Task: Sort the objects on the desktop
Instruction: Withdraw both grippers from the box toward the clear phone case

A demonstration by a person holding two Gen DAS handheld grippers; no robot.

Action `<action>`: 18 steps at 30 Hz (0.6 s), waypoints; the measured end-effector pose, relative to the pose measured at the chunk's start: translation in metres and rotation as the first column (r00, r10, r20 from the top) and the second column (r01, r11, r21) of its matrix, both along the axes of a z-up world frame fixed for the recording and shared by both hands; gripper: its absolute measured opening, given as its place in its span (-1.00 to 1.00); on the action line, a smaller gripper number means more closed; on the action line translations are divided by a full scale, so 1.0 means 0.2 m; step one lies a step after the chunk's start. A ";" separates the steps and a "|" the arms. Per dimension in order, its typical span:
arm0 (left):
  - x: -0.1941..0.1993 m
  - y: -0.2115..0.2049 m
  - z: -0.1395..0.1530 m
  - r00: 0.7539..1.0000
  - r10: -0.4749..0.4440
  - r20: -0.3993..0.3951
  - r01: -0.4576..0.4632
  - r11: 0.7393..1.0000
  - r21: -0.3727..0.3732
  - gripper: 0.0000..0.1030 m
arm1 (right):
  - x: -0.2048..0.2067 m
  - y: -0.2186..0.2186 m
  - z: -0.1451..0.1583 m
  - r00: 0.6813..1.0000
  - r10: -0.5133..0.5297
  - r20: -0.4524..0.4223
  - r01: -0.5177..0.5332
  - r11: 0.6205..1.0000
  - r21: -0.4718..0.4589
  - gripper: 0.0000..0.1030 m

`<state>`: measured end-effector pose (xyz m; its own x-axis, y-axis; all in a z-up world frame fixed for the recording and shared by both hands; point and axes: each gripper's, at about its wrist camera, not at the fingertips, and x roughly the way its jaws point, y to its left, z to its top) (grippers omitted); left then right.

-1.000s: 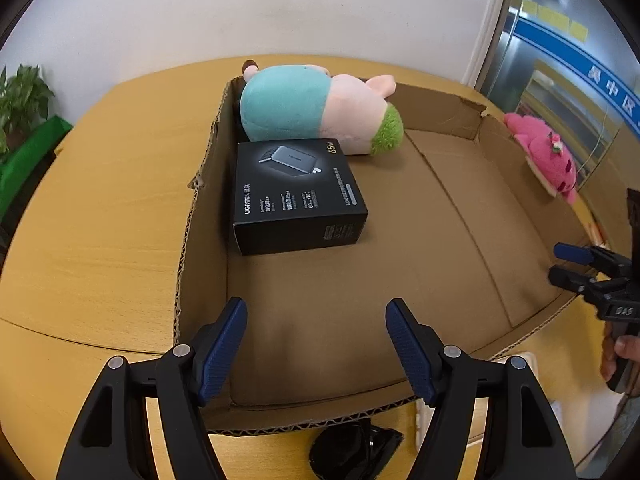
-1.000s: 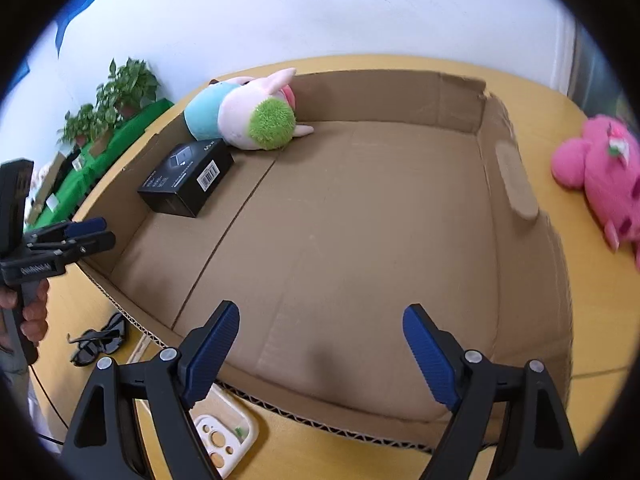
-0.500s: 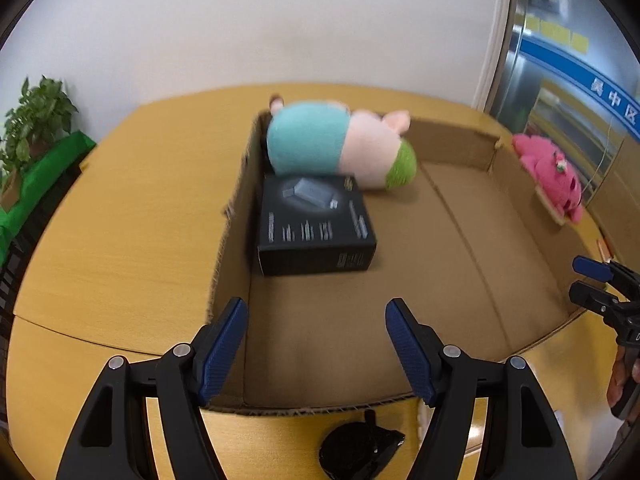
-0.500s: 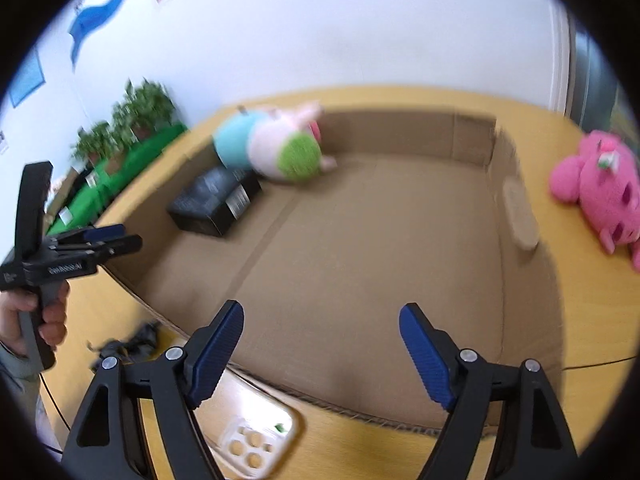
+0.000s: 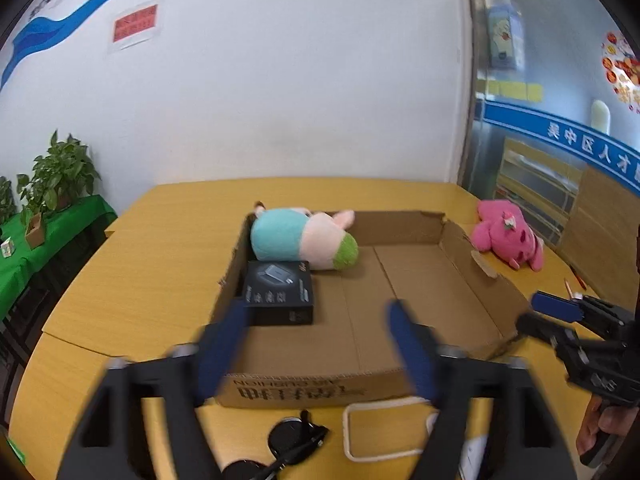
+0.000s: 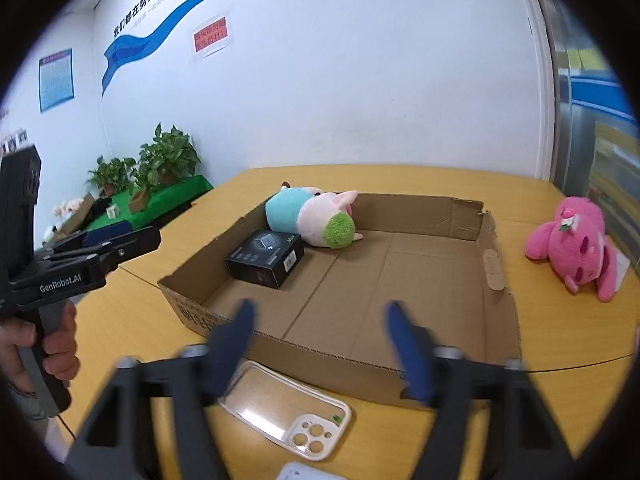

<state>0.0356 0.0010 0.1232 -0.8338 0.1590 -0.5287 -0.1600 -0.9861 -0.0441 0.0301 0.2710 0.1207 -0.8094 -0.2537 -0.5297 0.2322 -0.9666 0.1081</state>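
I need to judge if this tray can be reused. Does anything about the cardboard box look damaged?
Yes. The cardboard box has a torn, ragged far right corner, and its right wall leans outward with an uneven top edge. The plush pig and black box inside look intact.

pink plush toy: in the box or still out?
Out. The pink plush toy lies on the table beyond the right wall of the cardboard box; inside are only a black carton and the blue-and-pink plush.
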 end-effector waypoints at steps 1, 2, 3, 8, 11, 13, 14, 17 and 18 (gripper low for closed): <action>0.00 0.02 -0.01 1.000 -0.014 0.026 0.015 1.000 -0.016 -0.90 | 0.01 -0.01 -0.01 1.000 -0.015 0.006 0.015 1.000 0.024 -0.95; 0.01 0.05 -0.02 0.998 -0.022 0.051 0.023 0.999 -0.027 -0.94 | 0.02 -0.01 -0.02 0.999 -0.029 0.017 0.028 0.999 0.031 -0.90; 0.03 0.07 -0.03 0.997 -0.037 0.064 0.039 0.999 -0.022 -0.94 | 0.03 0.01 -0.02 0.999 -0.035 0.026 0.035 0.999 0.019 -0.90; 0.12 0.09 -0.02 0.998 -0.062 0.022 0.061 0.998 0.034 0.64 | 0.11 0.07 -0.02 0.996 -0.094 0.004 0.094 0.996 0.011 0.71; 0.16 0.06 -0.02 1.000 -0.024 -0.014 0.025 0.997 0.070 0.75 | 0.16 0.09 -0.02 0.993 -0.113 -0.031 0.113 0.993 0.012 0.71; 0.15 0.06 -0.04 0.999 -0.040 0.003 0.040 0.996 0.076 0.75 | 0.18 0.10 -0.03 0.993 -0.114 -0.031 0.114 0.993 0.016 0.71; 0.15 0.06 -0.05 0.999 -0.044 0.011 0.043 0.996 0.075 0.75 | 0.18 0.10 -0.04 0.994 -0.111 -0.022 0.112 0.994 0.014 0.71; 0.15 0.06 -0.08 0.999 -0.039 0.026 0.037 0.997 0.065 0.75 | 0.16 0.12 -0.08 0.996 -0.090 0.017 0.091 0.996 -0.020 0.71; 0.15 0.06 -0.09 0.999 -0.040 0.029 0.038 0.997 0.064 0.75 | 0.16 0.13 -0.09 0.996 -0.082 0.031 0.082 0.996 -0.029 0.71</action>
